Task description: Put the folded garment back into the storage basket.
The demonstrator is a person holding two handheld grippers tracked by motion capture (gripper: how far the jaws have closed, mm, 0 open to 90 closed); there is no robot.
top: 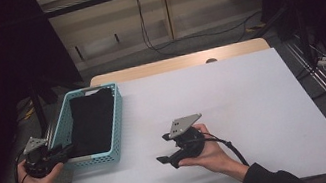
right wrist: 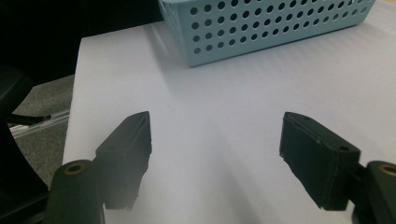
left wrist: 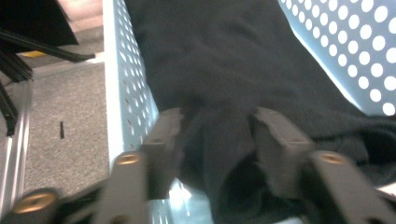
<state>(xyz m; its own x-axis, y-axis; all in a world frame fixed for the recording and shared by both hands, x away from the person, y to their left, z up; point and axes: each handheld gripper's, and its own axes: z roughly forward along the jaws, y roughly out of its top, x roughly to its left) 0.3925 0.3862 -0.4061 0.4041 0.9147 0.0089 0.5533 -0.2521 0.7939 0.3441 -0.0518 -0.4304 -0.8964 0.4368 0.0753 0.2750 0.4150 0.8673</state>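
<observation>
Lying folded inside the light-blue basket (top: 115, 125) at the surface's (top: 235, 109) left edge, long axis running away from the person, the black garment (top: 91, 122) appears stowed, the left gripper (top: 60, 153) fingers (left wrist: 280, 144) parted around a fold, the right gripper (top: 167, 147) idle, fingers apart.
</observation>
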